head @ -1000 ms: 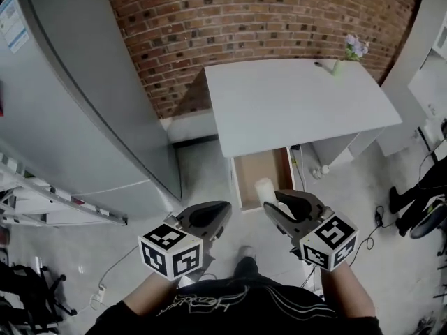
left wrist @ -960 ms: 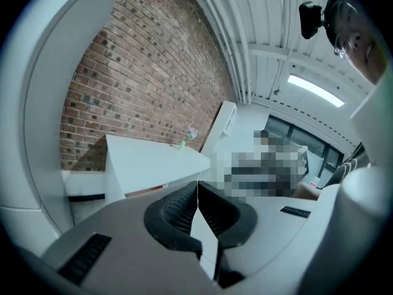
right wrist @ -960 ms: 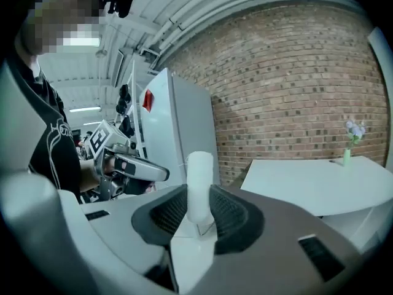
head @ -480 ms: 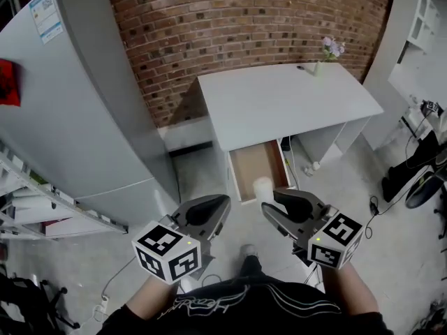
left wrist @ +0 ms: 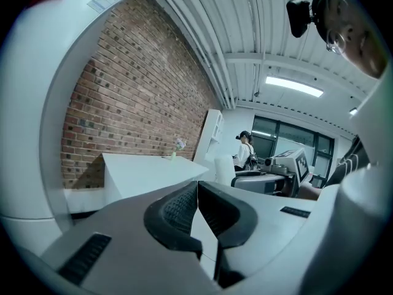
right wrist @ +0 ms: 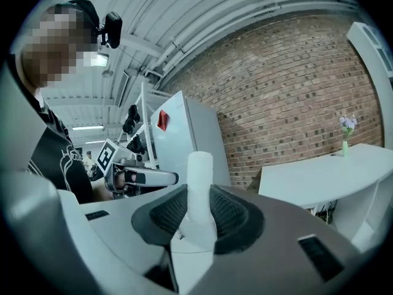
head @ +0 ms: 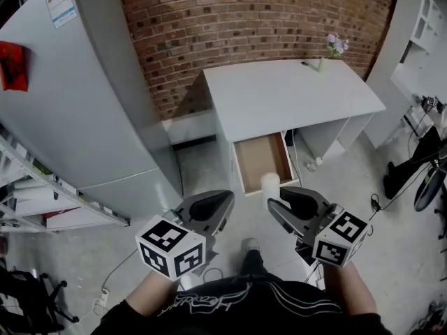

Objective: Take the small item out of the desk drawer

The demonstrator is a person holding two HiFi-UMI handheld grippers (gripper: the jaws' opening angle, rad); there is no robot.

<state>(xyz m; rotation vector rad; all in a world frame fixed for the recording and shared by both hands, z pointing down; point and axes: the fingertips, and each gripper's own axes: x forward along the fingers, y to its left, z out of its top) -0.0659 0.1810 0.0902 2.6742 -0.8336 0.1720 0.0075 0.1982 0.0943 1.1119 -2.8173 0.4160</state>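
The white desk stands against the brick wall, with its wooden drawer pulled open and nothing visible on its bare floor. My right gripper is shut on a small white cylinder, held upright just in front of the drawer's front edge. In the right gripper view the white cylinder sticks up between the dark ribbed pads of my right gripper. My left gripper hangs left of it over the floor. In the left gripper view the left gripper shows its jaws touching with nothing between them.
A tall grey fridge stands left of the desk, with a metal rack nearer me. A small vase of flowers sits on the desk's far corner. White shelving, a chair and floor cables lie right. A person stands far off.
The head view has swung a little, so the desk and fridge shift in the picture. Both grippers keep their places, and the white cylinder stays in the right gripper.
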